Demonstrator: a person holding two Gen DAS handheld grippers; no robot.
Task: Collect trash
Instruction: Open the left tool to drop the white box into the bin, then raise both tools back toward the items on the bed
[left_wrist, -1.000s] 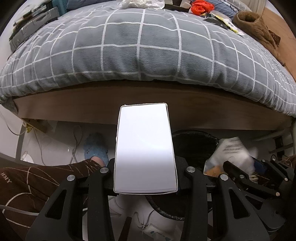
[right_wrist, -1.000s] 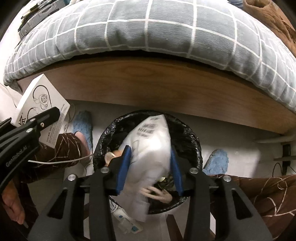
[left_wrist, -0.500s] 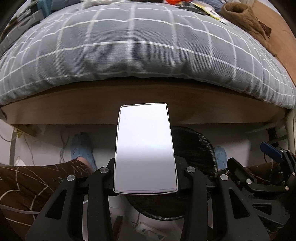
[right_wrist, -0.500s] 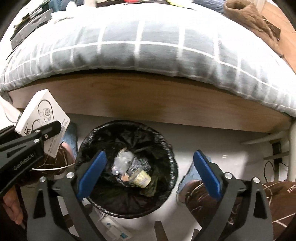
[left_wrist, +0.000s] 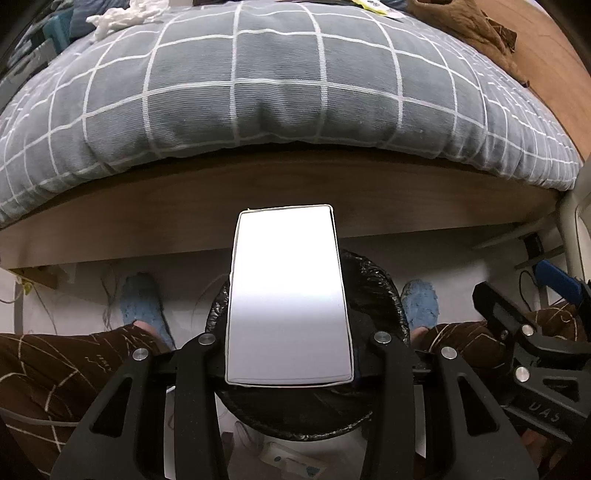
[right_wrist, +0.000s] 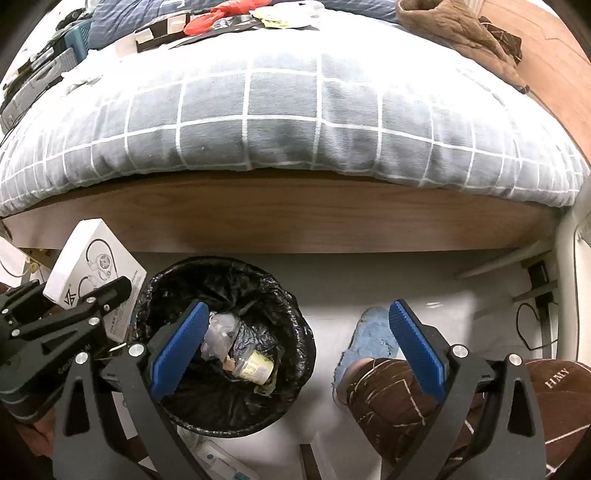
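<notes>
A pale floor (right_wrist: 369, 280) is seen beneath a wooden bed frame (right_wrist: 295, 218) covered by a grey checked duvet (right_wrist: 280, 122), with clutter lying farther back on the bed. A black-lined trash bin (right_wrist: 221, 343) stands near the bed edge between two blue slippers, scraps and a small jar inside. The left gripper (left_wrist: 288, 343) is clamped on a white box (left_wrist: 288, 295) held above the bin, though its jaws have just eased wider. The right gripper (right_wrist: 295, 350) has been opened wide, nothing between its pads, over bare floor beside the bin.
</notes>
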